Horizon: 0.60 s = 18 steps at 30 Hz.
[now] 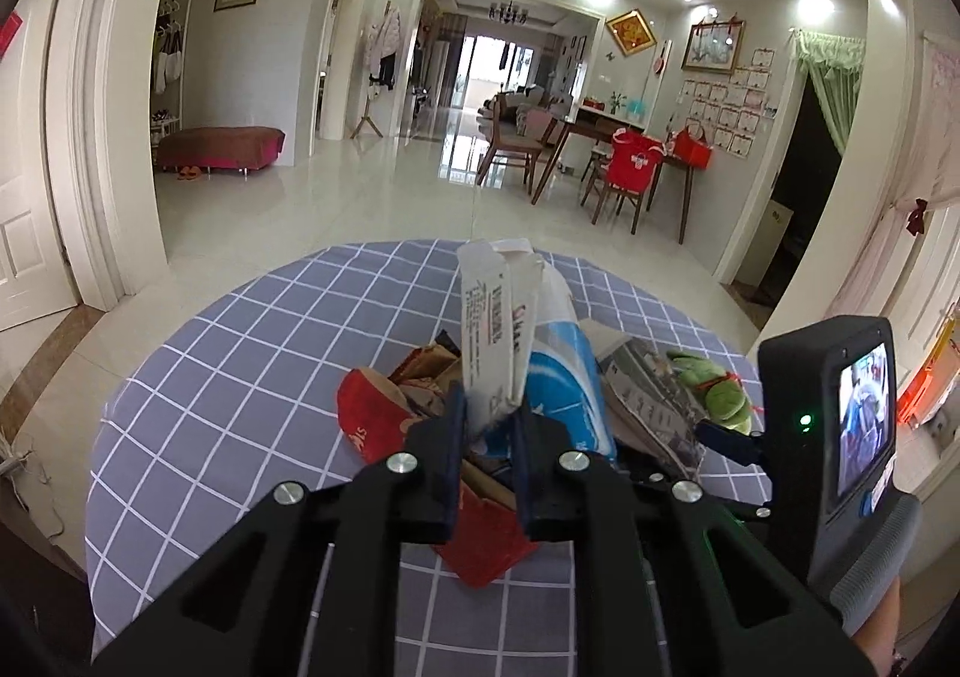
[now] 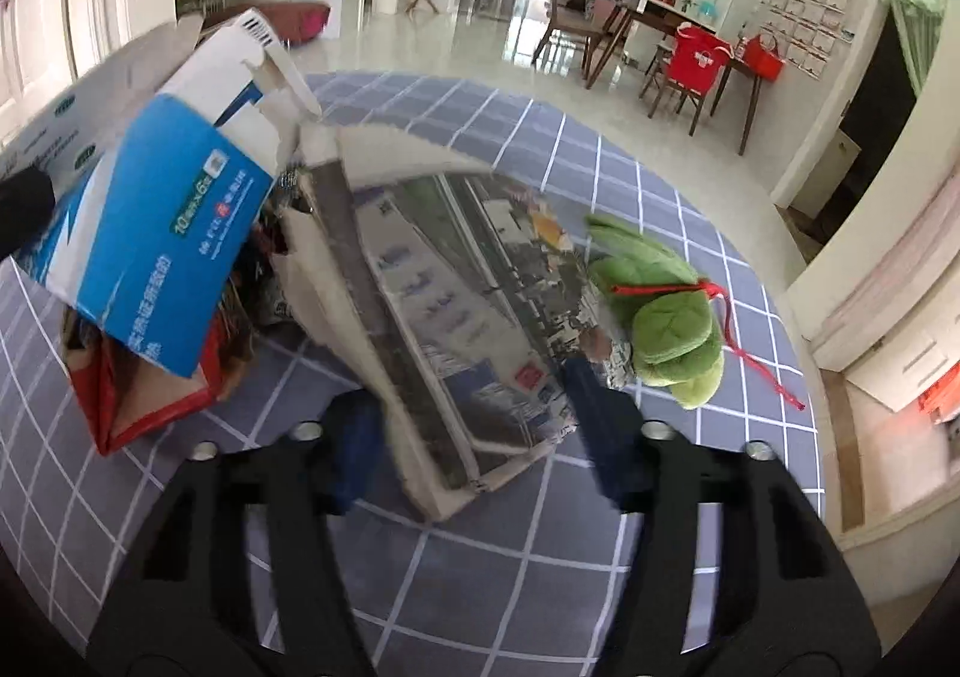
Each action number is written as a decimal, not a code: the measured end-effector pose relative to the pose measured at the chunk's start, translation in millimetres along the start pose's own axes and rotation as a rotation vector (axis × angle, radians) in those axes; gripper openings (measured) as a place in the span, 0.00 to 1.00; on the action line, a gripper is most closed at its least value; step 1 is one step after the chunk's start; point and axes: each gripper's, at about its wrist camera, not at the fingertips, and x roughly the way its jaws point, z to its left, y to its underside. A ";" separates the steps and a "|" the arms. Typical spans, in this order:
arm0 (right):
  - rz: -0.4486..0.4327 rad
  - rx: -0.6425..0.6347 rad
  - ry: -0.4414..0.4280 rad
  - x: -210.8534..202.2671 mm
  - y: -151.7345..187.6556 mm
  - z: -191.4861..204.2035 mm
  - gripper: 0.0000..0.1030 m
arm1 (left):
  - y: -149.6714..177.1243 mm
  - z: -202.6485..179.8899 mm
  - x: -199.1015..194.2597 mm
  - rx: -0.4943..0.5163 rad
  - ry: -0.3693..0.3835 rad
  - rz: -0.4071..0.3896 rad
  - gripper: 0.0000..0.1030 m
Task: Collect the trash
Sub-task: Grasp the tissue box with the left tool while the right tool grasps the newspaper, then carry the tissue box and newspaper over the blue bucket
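Note:
A pile of trash lies on a round table with a blue-grey checked cloth (image 1: 252,353). My left gripper (image 1: 489,425) is shut on a blue and white cardboard box (image 1: 510,335), which stands up between its fingers; the box also shows in the right wrist view (image 2: 162,233). Red and brown cardboard scraps (image 1: 372,413) lie under it. My right gripper (image 2: 474,425) is open, its fingers on either side of a folded newspaper (image 2: 456,305) that lies on the cloth (image 2: 480,587). A green plush toy (image 2: 660,305) with a red string lies to the right of the paper.
The right gripper's body with its small screen (image 1: 858,425) stands at the right of the left wrist view. Beyond the table is a glossy tiled floor, a dining table with chairs and red bags (image 1: 636,161), and a pink bench (image 1: 219,146).

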 end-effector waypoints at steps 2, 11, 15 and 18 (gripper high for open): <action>-0.023 0.011 -0.021 -3.5 -1.3 -5.2 0.38 | -2.1 -1.7 -5.0 -0.006 0.005 -0.016 0.13; -0.215 0.131 -0.074 -67.6 -5.2 -39.3 0.04 | -10.2 -15.9 -40.2 -0.003 0.018 -0.096 0.13; -0.264 0.189 -0.132 -101.7 0.5 -59.2 0.03 | -11.3 -25.5 -59.6 0.003 0.030 -0.126 0.13; -0.295 0.213 -0.149 -125.6 12.1 -70.8 0.03 | -9.9 -37.7 -75.2 0.016 0.046 -0.146 0.13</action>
